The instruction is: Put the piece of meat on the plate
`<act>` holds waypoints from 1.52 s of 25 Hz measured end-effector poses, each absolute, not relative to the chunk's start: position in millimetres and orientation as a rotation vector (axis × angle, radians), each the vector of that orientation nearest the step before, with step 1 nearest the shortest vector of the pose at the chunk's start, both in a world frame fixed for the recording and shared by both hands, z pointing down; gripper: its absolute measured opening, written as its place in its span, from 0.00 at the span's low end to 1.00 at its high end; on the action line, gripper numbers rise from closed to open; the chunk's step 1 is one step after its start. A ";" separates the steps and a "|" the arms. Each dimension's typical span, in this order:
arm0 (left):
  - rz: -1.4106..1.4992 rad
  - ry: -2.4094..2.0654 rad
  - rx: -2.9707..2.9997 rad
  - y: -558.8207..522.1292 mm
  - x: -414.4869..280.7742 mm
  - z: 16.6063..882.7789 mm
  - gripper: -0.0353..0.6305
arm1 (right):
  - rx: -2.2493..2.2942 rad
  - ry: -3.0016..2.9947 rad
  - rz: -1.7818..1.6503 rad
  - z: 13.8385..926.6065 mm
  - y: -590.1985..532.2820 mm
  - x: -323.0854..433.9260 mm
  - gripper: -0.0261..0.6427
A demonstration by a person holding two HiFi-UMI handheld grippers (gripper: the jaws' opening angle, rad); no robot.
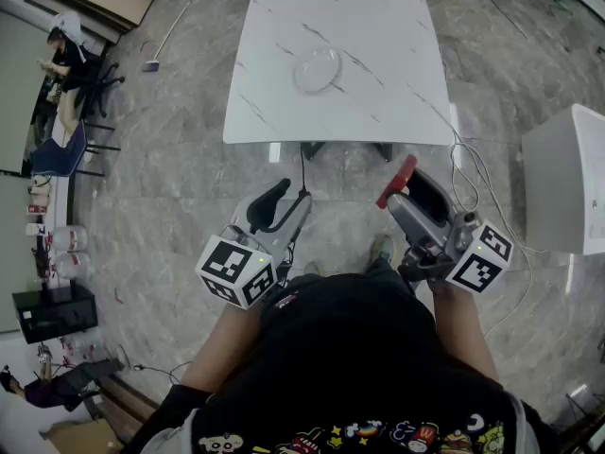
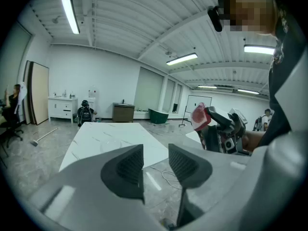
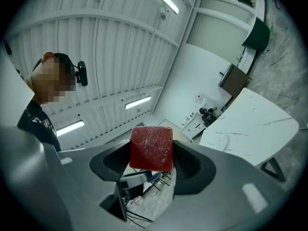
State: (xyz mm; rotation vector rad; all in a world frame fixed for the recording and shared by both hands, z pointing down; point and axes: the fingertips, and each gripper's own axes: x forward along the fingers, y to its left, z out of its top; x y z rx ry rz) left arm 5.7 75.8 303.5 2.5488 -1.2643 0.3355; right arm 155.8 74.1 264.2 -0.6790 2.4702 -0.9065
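Red square slab of meat [image 3: 151,148] clamped in right hand-held gripper [image 1: 408,183], held in air short of white marble-patterned table [image 1: 284,112]. Clear round glass plate [image 1: 318,69] lies ahead and left of meat, mid-table, well apart. Left hand-held gripper [image 2: 156,163] has jaws apart, nothing between them. Right gripper view shows slab's broad face; head view shows only red edge, but gives plate's bearing.
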 end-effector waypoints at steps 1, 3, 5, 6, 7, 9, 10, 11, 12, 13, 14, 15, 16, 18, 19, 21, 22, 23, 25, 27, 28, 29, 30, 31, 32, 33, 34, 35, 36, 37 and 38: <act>0.335 -1.236 2.565 94.5 4.9 301.8 0.47 | -0.701 2.481 -0.897 261.3 96.5 149.2 0.48; 0.334 -1.183 2.599 131.3 -0.3 298.5 0.47 | -0.751 2.495 -0.878 255.7 139.0 135.0 0.48; 0.318 -1.135 2.631 164.1 -14.3 295.0 0.47 | -0.814 2.492 -0.855 251.7 175.2 118.0 0.48; 0.302 -1.110 2.645 177.9 -23.7 292.9 0.47 | -0.847 2.481 -0.846 250.8 190.5 108.4 0.48; 0.287 -1.086 2.658 189.5 -33.7 291.0 0.47 | -0.877 2.465 -0.842 250.7 203.6 98.4 0.48; 0.274 -1.051 2.681 207.2 -53.1 289.3 0.47 | -0.910 2.430 -0.857 254.2 222.4 78.1 0.48; 0.267 -1.042 2.685 214.8 -61.7 289.3 0.47 | -0.917 2.417 -0.873 257.1 229.2 69.3 0.48; 0.256 -1.037 2.683 222.3 -69.1 288.8 0.47 | -0.922 2.408 -0.890 259.3 235.4 62.3 0.48; 0.245 -1.035 2.680 229.5 -75.3 286.8 0.47 | -0.925 2.398 -0.904 259.5 241.1 57.2 0.48; 0.236 -1.035 2.679 236.0 -80.4 283.5 0.47 | -0.924 2.386 -0.915 257.2 246.3 53.9 0.49; 0.230 -1.034 2.679 241.3 -84.0 279.8 0.47 | -0.923 2.371 -0.921 253.4 250.6 52.1 0.49; 0.225 -1.032 2.678 245.4 -86.1 276.5 0.47 | -0.923 2.355 -0.926 249.5 253.7 51.6 0.49; 0.219 -1.028 2.674 248.4 -86.4 274.2 0.47 | -0.925 2.345 -0.929 246.9 255.7 52.0 0.49; 0.209 -1.024 2.669 251.1 -82.9 271.9 0.47 | -0.934 2.345 -0.932 246.5 255.6 54.7 0.49; 0.209 -1.027 2.669 251.0 -80.2 271.5 0.47 | -0.939 2.353 -0.931 247.7 253.7 56.8 0.49; 0.214 -1.044 2.664 248.6 -74.4 272.3 0.46 | -0.943 2.374 -0.929 251.1 248.1 62.6 0.49; 0.217 -1.056 2.658 246.6 -71.0 273.8 0.46 | -0.943 2.385 -0.929 253.8 244.4 66.6 0.49; 0.220 -1.069 2.650 243.9 -67.0 276.0 0.46 | -0.941 2.398 -0.929 257.3 239.5 71.2 0.49; 0.223 -1.095 2.632 236.7 -57.8 281.7 0.46 | -0.933 2.426 -0.928 264.3 226.8 81.1 0.49; 0.222 -1.116 2.616 228.4 -48.2 285.6 0.46 | -0.921 2.447 -0.931 267.6 212.8 89.9 0.49; 0.221 -1.125 2.610 224.8 -43.4 287.0 0.46 | -0.912 2.452 -0.933 268.3 206.6 93.7 0.49; 0.221 -1.133 2.604 221.7 -38.3 288.7 0.46 | -0.900 2.454 -0.936 269.4 201.5 97.2 0.49; 0.223 -1.140 2.598 218.9 -33.0 291.0 0.46 | -0.887 2.455 -0.941 271.0 197.1 100.7 0.49; 0.226 -1.147 2.593 216.0 -27.3 293.6 0.46 | -0.875 2.455 -0.945 273.0 193.0 104.6 0.49; 0.229 -1.154 2.588 213.1 -21.5 295.9 0.46 | -0.863 2.456 -0.949 274.9 189.1 108.8 0.49; 0.232 -1.160 2.583 210.1 -15.6 297.4 0.46 | -0.853 2.459 -0.952 276.2 185.3 113.2 0.49; 0.235 -1.166 2.578 207.4 -10.0 298.2 0.46 | -0.845 2.462 -0.955 277.1 181.7 117.7 0.49; 0.239 -1.173 2.575 205.2 -4.7 298.7 0.46 | -0.839 2.468 -0.957 277.8 178.4 122.4 0.49; 0.243 -1.179 2.571 203.3 0.4 299.1 0.46 | -0.833 2.473 -0.958 278.4 175.6 127.1 0.49; 0.248 -1.185 2.568 201.8 5.3 299.8 0.46 | -0.828 2.476 -0.959 279.3 173.3 131.9 0.49; 0.254 -1.191 2.566 200.2 10.0 301.1 0.46 | -0.823 2.479 -0.960 280.6 171.2 136.7 0.49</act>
